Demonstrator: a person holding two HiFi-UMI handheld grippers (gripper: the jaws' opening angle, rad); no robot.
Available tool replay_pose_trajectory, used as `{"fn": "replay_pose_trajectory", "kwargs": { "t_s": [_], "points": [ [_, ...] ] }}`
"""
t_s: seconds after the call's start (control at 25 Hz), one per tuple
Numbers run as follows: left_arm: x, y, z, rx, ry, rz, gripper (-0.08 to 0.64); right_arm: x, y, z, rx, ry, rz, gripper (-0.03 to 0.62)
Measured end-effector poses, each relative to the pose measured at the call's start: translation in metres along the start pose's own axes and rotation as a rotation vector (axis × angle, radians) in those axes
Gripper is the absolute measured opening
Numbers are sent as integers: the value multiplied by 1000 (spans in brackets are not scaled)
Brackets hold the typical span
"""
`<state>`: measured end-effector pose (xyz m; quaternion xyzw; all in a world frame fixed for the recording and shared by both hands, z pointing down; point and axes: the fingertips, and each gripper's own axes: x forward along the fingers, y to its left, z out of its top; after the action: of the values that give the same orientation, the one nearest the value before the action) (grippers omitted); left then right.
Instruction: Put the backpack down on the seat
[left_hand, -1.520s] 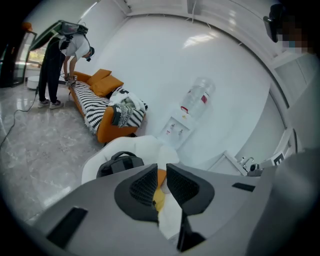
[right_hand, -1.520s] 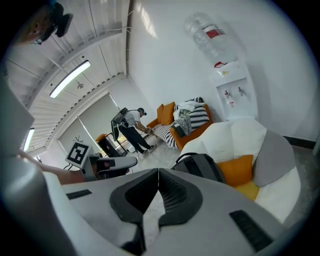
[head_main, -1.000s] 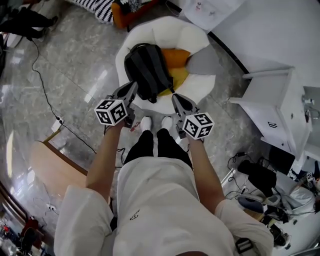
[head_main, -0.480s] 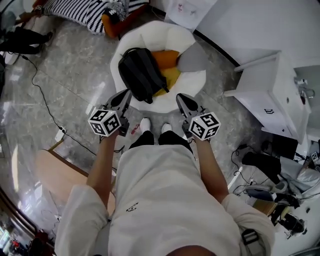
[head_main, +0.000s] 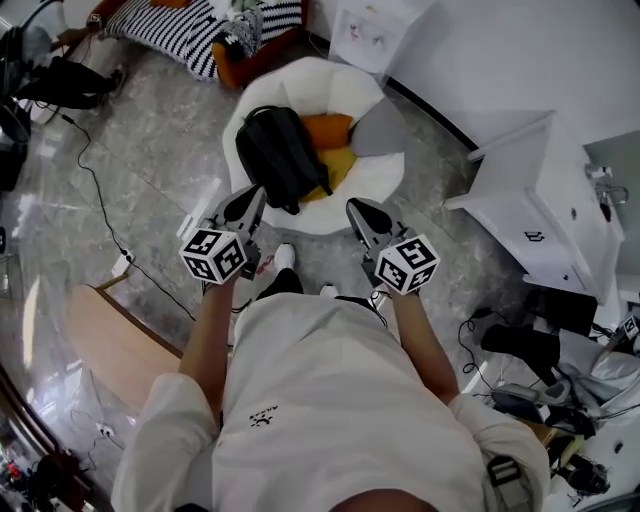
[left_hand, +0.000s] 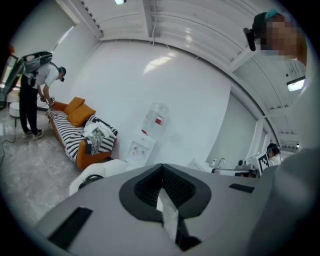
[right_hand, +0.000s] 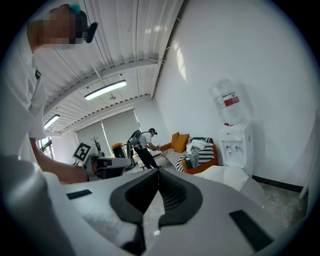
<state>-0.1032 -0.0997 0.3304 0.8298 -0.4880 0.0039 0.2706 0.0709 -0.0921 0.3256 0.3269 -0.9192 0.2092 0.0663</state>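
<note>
A person in a white shirt stands in front of a round white seat (head_main: 372, 185). The black backpack (head_main: 277, 155) lies on the seat, on its left side. Beside the backpack there is an orange cushion (head_main: 328, 129), a yellow cushion (head_main: 340, 165) and a gray cushion (head_main: 379, 135).

The person holds a tool in each hand. The left gripper (head_main: 251, 197) has its two jaws pressed together, and nothing is between them. The right gripper (head_main: 359, 209) has its jaws pressed together too, and it holds nothing. Both grippers hang in the air near the front edge of the seat. They do not touch the backpack.

Behind the seat stands a sofa (head_main: 192, 27) with black and white stripes. A white water machine (right_hand: 236, 142) with a big bottle on top stands by the wall. Far back, by the sofa, another person (left_hand: 34, 95) bends over. A black cable (head_main: 98, 205) runs over the shiny gray floor (head_main: 150, 140). A white desk (head_main: 545, 225) stands on the right.
</note>
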Motion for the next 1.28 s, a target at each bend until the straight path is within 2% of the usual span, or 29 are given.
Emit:
{"fn": "replay_pose_trajectory", "kwargs": {
  "t_s": [0.16, 0.4, 0.64, 0.96, 1.12, 1.28],
  "points": [
    [-10, -40, 6, 13, -59, 3, 17, -34, 2, 0, -30, -7, 25, 23],
    [-28, -98, -3, 59, -88, 37, 17, -93, -7, 0, -35, -51, 25, 23],
    [-55, -133, -13, 80, -107, 70, 17, -128, -7, -1, -52, -82, 26, 23],
    [-79, -153, -14, 145, -116, 96, 17, -139, 10, 10, -66, -126, 53, 23],
    [-86, -145, -12, 138, -117, 89, 17, -134, 23, 14, -90, -127, 45, 23],
    [-89, -131, -5, 182, -104, 96, 17, -129, 29, 17, -96, -125, 13, 23]
  ]
}}
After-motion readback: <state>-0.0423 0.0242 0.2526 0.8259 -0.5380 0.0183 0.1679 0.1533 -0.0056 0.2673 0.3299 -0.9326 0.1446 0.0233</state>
